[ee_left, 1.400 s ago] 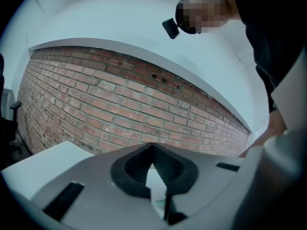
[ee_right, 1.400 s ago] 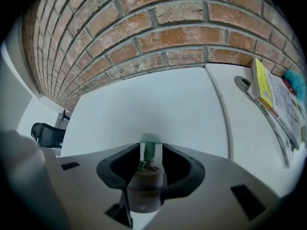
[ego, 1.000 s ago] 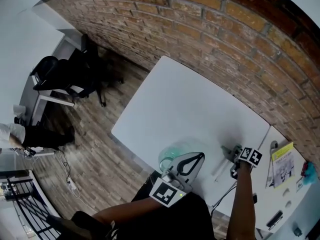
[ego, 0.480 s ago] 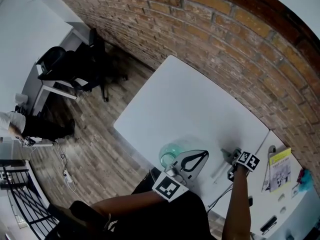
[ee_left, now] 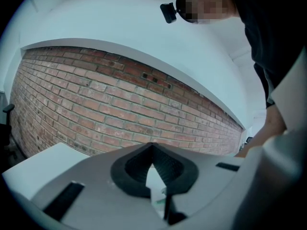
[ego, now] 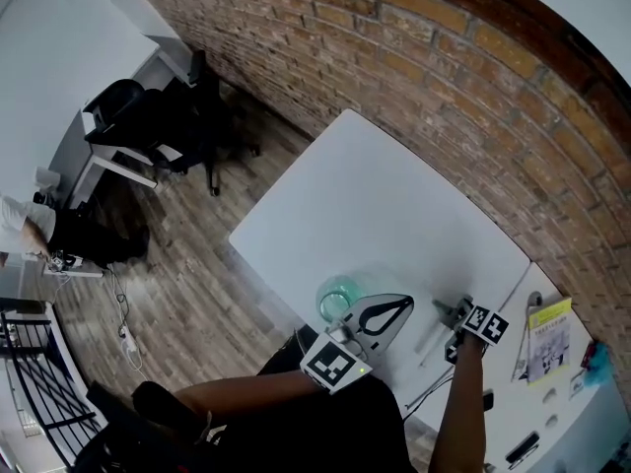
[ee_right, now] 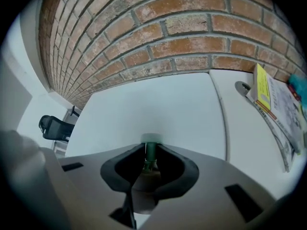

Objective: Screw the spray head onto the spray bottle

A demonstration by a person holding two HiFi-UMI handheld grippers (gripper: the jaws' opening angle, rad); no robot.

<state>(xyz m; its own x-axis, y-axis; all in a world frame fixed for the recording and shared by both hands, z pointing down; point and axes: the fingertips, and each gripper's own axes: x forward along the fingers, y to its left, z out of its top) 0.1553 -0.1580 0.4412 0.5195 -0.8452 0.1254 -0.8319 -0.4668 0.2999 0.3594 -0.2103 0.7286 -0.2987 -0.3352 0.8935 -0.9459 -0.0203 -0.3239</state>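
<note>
In the head view, a pale green see-through spray bottle (ego: pixel 337 299) stands near the white table's (ego: pixel 385 215) front edge. My left gripper (ego: pixel 399 306) hangs right beside it, above the table. Its jaws meet at the tips, and I cannot tell whether they touch the bottle. In the right gripper view, the spray head (ee_right: pixel 150 150) shows as a green stem with a pale cap. My right gripper (ee_right: pixel 149 158) has just been closing and is now shut on that stem. From the head view, the right gripper (ego: pixel 447 309) points down at the table, with the head's thin white tube (ego: pixel 431 341) below it.
A brick wall (ego: pixel 473 87) runs behind the table. A second white surface (ego: pixel 552 402) adjoins on the right, holding a yellow booklet (ego: pixel 548 339), a metal piece (ego: pixel 535 302) and small items. Dark office chairs (ego: pixel 148 126) stand on the wood floor at left.
The right gripper's jaws have drawn in on the spray head and it has lifted slightly. The left gripper stays beside the bottle. The head view has drifted a little.
</note>
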